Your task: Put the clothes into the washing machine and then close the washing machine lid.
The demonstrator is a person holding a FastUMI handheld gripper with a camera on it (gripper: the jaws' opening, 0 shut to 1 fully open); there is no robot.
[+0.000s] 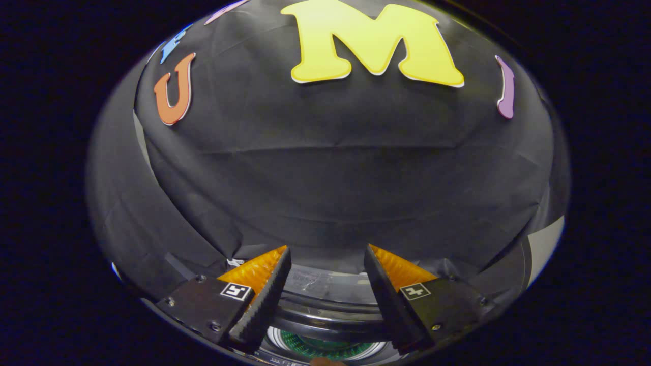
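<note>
My gripper (326,250) is open, with a wide gap and nothing between its fingers (264,300). Below and between the fingers lies the washing machine (325,317), seen from above. Its clear lid (325,282) stands raised behind the drum opening. Down in the drum, something green (325,349) shows inside the shiny rim. A small brownish bit shows at the very near edge of the opening, and I cannot tell what it is. The gripper is held above the machine, pointing at the booth's black cloth wall beyond the fingers.
The black cloth wall (335,168) stands close behind the washing machine. A pale strip of surface (544,244) shows at the right of the cloth.
</note>
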